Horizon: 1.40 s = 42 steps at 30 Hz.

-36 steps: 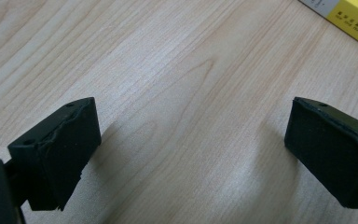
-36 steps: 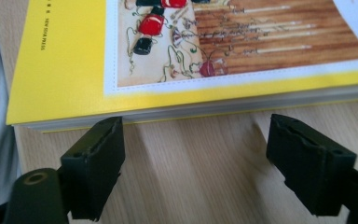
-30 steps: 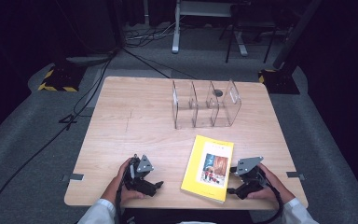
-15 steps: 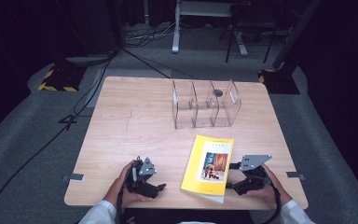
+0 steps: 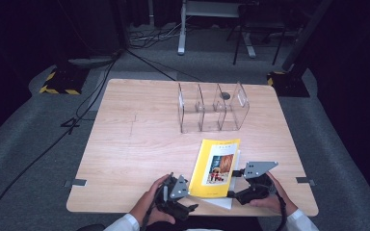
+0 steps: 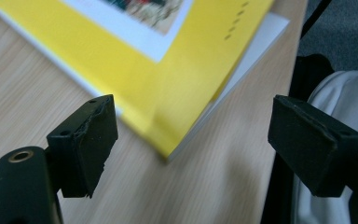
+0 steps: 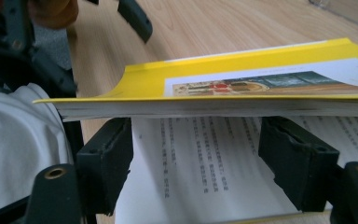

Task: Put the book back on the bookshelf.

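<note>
High view: the thin yellow softcover booklet (image 5: 217, 167) lies on the tabletop (image 5: 135, 144) between both released grippers. Left gripper view: the fingers (image 6: 85, 140) have just narrowed, gaping off its corner; they could shove it. Right gripper view: the fingers (image 7: 107, 163) sit under the lifted cover; pages may crease.

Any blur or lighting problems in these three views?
High view: table well lit, surroundings dark, clear rack faint. Left gripper view: yellow book soft, cover picture blurred. Right gripper view: book edge fairly sharp, far tabletop out of focus.

Bright yellow book (image 5: 217, 166) with a white-framed colourful cover picture, printed white pages, on a pale woodgrain bench (image 5: 139, 139).
</note>
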Each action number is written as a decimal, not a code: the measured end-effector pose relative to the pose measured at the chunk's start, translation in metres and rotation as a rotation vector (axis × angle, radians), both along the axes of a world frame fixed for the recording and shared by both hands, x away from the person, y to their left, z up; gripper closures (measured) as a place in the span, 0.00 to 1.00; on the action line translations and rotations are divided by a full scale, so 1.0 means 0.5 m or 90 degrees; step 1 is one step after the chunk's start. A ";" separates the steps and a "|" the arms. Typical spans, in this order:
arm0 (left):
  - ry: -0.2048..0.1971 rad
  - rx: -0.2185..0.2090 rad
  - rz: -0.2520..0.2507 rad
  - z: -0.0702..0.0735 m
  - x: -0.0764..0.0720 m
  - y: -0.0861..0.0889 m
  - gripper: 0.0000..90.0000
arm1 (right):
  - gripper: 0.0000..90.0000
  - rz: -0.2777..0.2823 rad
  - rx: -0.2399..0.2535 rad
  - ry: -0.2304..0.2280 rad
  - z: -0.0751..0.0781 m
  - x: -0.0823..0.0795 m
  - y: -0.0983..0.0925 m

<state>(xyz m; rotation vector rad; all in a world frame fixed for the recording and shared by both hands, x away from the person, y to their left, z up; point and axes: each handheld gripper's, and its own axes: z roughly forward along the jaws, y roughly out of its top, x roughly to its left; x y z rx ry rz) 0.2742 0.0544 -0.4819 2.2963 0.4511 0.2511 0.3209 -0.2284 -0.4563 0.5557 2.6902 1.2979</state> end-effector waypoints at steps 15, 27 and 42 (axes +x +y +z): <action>-0.063 -0.020 0.057 0.003 0.003 -0.078 0.53 | 0.30 -0.025 0.036 -0.013 0.024 -0.001 0.024; -0.091 0.010 0.014 0.028 0.029 -0.013 0.90 | 0.33 0.008 0.056 -0.061 0.041 -0.015 0.003; -0.064 0.022 -0.004 0.030 0.055 0.096 0.90 | 0.33 0.056 0.025 -0.174 0.065 0.022 0.072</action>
